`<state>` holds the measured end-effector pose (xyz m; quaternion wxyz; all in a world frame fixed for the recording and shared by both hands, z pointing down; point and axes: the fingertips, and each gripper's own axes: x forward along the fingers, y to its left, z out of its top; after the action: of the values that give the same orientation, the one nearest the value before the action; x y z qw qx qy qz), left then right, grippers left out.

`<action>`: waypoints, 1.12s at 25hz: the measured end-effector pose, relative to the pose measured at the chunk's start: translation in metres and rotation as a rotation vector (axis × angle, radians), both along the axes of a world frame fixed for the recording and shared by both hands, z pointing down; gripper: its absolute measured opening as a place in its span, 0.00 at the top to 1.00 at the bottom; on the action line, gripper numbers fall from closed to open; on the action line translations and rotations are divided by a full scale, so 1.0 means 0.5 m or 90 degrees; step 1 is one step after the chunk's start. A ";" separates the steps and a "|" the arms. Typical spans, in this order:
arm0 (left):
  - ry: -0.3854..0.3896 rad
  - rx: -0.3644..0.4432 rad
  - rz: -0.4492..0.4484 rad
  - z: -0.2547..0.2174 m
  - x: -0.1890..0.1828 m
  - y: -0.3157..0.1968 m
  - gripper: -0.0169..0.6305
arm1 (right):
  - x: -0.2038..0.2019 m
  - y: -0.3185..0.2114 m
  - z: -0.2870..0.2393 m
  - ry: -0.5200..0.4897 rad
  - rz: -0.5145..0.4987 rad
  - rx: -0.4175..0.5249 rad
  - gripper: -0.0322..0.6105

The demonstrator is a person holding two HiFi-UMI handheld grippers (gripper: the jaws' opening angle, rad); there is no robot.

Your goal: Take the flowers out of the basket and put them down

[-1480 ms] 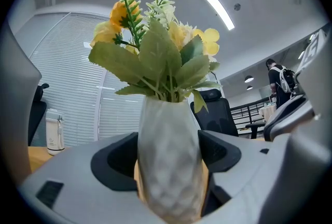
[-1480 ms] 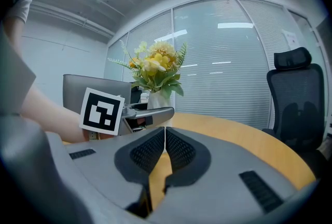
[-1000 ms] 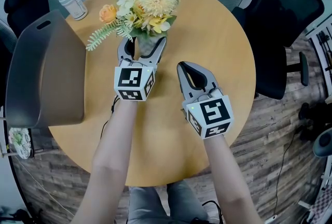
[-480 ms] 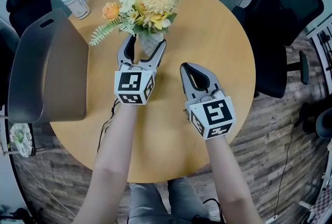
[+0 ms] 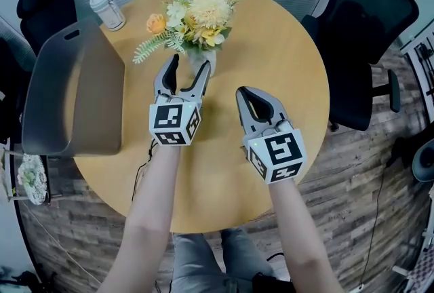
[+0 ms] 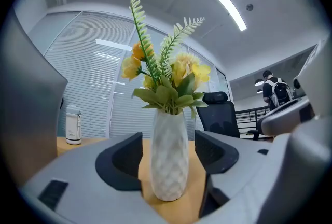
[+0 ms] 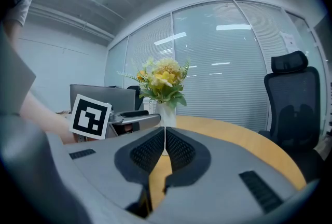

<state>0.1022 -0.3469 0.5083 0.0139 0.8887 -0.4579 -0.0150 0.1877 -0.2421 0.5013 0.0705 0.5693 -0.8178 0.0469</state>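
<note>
No text, label or number is legible
</note>
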 end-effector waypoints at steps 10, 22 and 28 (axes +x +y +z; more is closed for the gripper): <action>0.020 -0.023 -0.037 -0.041 -0.038 0.022 0.50 | -0.009 0.022 -0.058 0.000 -0.010 0.010 0.91; 0.011 -0.036 -0.021 -0.086 -0.040 0.066 0.67 | -0.018 0.037 -0.121 0.000 -0.019 0.024 0.91; 0.039 -0.051 -0.051 -0.108 -0.079 0.082 0.92 | -0.027 0.050 -0.158 0.007 -0.025 0.034 0.91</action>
<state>0.0628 -0.3058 0.4543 0.0629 0.8677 -0.4925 -0.0242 0.1742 -0.2171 0.4224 0.0609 0.5551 -0.8293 0.0204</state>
